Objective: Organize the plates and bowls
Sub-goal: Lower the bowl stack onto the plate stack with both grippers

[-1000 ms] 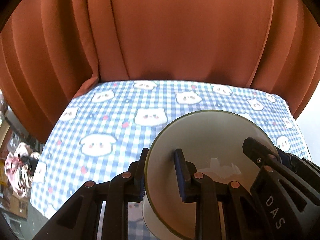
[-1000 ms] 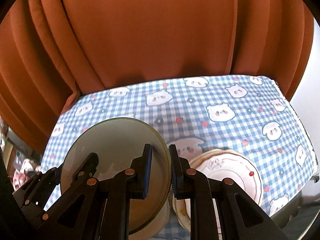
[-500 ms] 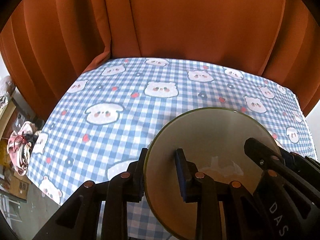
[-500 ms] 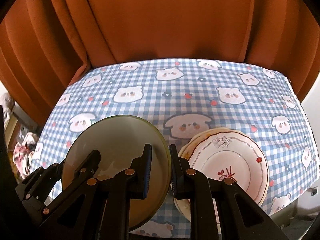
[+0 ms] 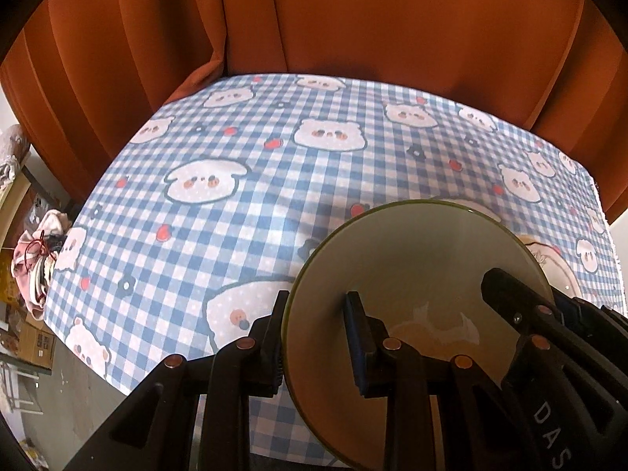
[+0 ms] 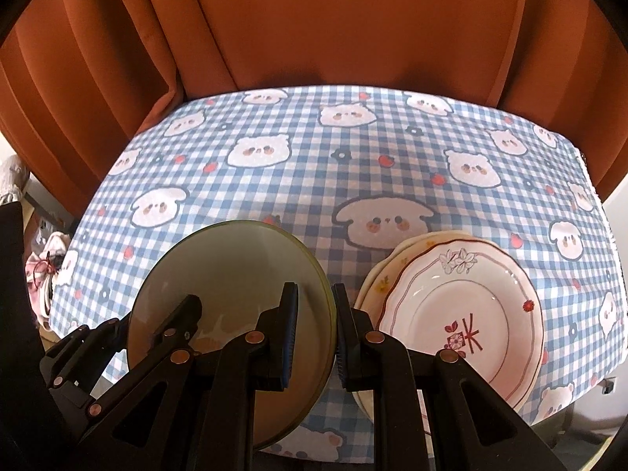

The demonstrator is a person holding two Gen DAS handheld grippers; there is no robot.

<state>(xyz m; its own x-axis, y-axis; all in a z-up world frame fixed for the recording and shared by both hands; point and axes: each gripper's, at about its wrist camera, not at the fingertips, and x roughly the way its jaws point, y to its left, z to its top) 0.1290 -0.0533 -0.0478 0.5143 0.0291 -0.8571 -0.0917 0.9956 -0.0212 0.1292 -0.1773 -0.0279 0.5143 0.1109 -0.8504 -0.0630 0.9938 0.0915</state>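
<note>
1. Rust-orange curtains (image 6: 314, 23) hang behind a table covered with a blue-and-white checked tablecloth (image 5: 243, 212) printed with cartoon bears, dogs and small red berries.
2. Both grippers hold one cream bowl (image 5: 412, 267) with an olive-green rim, tilted on edge above the near part of the table.
3. The left gripper (image 5: 314, 341) is clamped on the bowl's left rim: one blue-padded finger lies inside the bowl, the other outside against its wall.
4. The right gripper (image 6: 314, 333) is pinched on the opposite rim in the same way, with one finger inside and one outside.
5. In the left wrist view the right gripper's black fingers reach in over the bowl's far rim from the right.
6. Just right of the bowl sits a stack of plates (image 6: 463, 314); the top one is white with a scalloped brown line, grey flowers and a red motif.
7. Off the table's left edge, a heap of pink and white fabric (image 5: 35, 259) lies lower down.
</note>
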